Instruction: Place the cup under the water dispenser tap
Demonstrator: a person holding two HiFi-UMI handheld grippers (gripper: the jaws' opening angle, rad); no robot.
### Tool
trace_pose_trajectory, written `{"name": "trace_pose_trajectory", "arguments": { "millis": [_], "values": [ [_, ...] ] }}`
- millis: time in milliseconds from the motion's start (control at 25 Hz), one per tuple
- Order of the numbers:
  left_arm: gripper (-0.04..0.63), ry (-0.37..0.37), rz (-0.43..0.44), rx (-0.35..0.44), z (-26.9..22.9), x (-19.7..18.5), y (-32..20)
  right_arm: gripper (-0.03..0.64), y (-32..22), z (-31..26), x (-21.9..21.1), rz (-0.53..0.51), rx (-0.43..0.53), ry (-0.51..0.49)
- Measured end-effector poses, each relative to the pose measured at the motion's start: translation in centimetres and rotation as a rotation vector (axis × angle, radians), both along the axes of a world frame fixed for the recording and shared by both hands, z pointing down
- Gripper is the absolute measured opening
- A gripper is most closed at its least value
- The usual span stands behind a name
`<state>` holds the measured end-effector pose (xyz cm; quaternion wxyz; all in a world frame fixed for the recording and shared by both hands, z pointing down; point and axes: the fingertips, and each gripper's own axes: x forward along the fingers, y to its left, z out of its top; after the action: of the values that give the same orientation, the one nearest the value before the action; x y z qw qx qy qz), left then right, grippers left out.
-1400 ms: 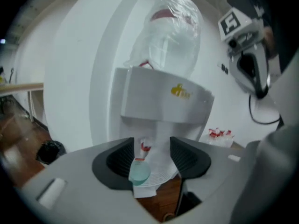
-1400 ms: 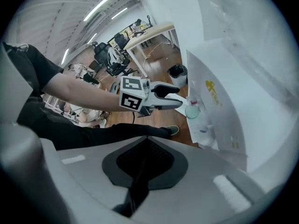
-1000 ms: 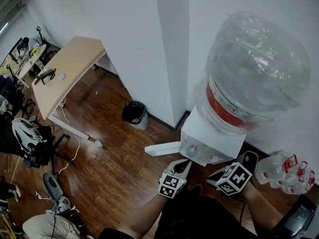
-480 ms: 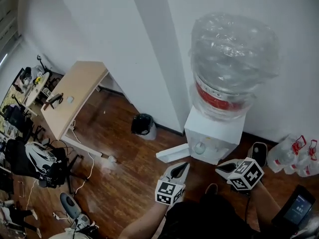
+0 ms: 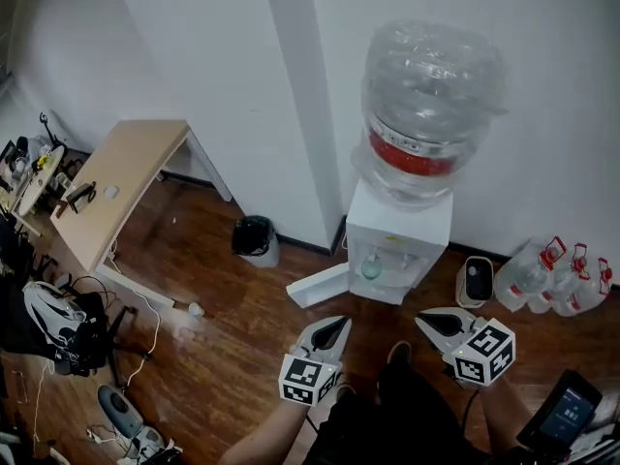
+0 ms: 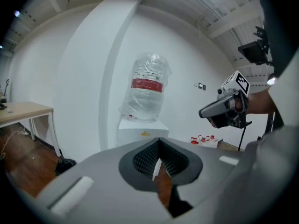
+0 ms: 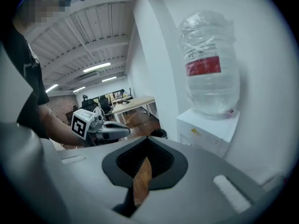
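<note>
Your left gripper (image 5: pixel 333 325) and right gripper (image 5: pixel 432 321) are both clenched to a thin slit, gripping nothing, side by side but apart over the floor (image 5: pixel 223 327). Ahead, the cup (image 5: pixel 372 268) sits in the dispenser (image 5: pixel 399 232) recess.

No legible txt: dispenser (image 5: pixel 397 232) bottle (image 5: pixel 431 76) red label (image 5: pixel 412 159) unreadable (too small).

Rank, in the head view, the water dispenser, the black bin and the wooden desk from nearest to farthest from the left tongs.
1. water dispenser, just ahead and slightly right of the left tongs.
2. black bin, ahead and off to the left.
3. wooden desk, far left.
</note>
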<state>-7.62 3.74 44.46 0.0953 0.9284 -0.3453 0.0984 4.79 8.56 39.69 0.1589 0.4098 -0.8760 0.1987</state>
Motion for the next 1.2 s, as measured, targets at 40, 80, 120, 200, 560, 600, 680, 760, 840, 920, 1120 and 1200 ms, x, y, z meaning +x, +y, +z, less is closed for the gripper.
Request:
{"name": "trace_pose_trajectory", "arguments": {
  "millis": [40, 80, 120, 200, 560, 600, 680, 760, 840, 920, 1120, 1200],
  "values": [
    [0.086, 0.001, 0.004, 0.005, -0.3, -0.2, 0.3, 0.002, 0.4, -0.3, 0.0, 0.026, 0.012, -0.029],
    [0.087, 0.009, 0.004, 0.006, -0.8, -0.3, 0.4, 0.0, 0.6, -0.6, 0.1, 0.051, 0.024, -0.048],
    [0.087, 0.021, 0.003, 0.005, -1.3, -0.2, 0.5, 0.0, 0.6, -0.9, 0.4, 0.072, 0.038, -0.054],
    [0.089, 0.033, -0.004, 0.009, -2.3, 0.1, 0.6, 0.0, 0.6, -1.5, 1.2, 0.094, 0.072, -0.055],
    [0.097, 0.017, -0.002, 0.023, -5.6, 2.8, 0.2, 0.0, -0.7, -3.5, 5.6, 0.154, 0.154, -0.088],
    [0.098, 0.016, 0.001, 0.03, -5.8, 2.8, -0.3, 0.0, -1.1, -3.4, 5.8, 0.16, 0.155, -0.093],
    [0.098, 0.02, -0.003, 0.04, -6.2, 2.8, -1.1, 0.0, -1.8, -3.1, 5.9, 0.161, 0.153, -0.092],
    [0.098, 0.025, -0.011, 0.038, -6.3, 2.8, -1.6, 0.0, -2.4, -2.9, 6.1, 0.159, 0.151, -0.088],
    [0.098, 0.027, -0.008, 0.035, -6.2, 3.1, -2.2, 0.0, -3.0, -2.7, 6.4, 0.165, 0.152, -0.085],
    [0.098, 0.029, 0.005, 0.035, -6.1, 3.5, -2.7, 0.0, -3.5, -2.7, 6.6, 0.171, 0.156, -0.083],
    [0.098, 0.04, 0.01, 0.033, -5.8, 3.7, -3.5, 0.0, -4.2, -2.1, 6.7, 0.174, 0.148, -0.071],
    [0.098, 0.056, 0.011, 0.038, -6.1, 3.9, -3.9, 0.0, -4.5, -2.6, 6.8, 0.167, 0.153, -0.064]
  ]
}}
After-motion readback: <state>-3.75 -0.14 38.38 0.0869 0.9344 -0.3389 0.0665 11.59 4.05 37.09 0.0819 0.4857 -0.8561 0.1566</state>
